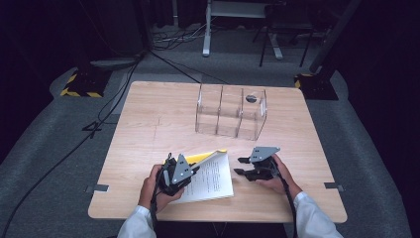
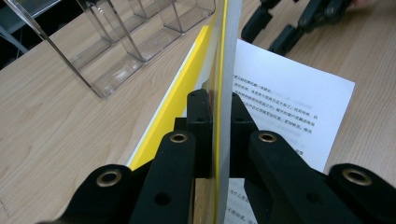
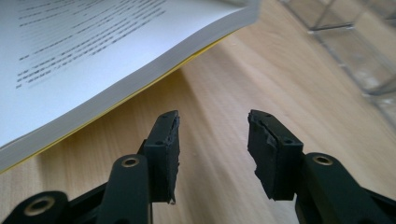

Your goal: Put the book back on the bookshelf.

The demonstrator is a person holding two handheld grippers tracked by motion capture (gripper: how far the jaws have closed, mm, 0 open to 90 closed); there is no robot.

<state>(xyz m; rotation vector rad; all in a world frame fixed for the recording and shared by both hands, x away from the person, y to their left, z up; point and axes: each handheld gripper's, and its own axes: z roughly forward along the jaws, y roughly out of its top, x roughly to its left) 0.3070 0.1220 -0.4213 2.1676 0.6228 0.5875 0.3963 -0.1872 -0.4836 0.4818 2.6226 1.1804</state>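
Note:
A thick booklet [image 1: 213, 174] with white printed pages and a yellow cover lies at the near middle of the wooden table [image 1: 148, 109]. My left gripper [image 1: 195, 170] is shut on its left edge; in the left gripper view [image 2: 217, 105] the page stack and yellow cover stand pinched between the jaws, with a printed page [image 2: 285, 98] spreading to the right. My right gripper [image 1: 240, 166] rests just right of the booklet, open and holding nothing. Seen from the right gripper view [image 3: 212, 135], the booklet's corner [image 3: 93, 56] hangs a little above the wood, ahead and to the left.
A clear acrylic organizer [image 1: 230, 111] with three compartments stands upright at the back middle of the table, with a dark round spot on its right wall. It is also seen as the organizer [image 2: 126, 46] and the organizer [image 3: 355, 46]. Cables and stand feet lie on the floor beyond.

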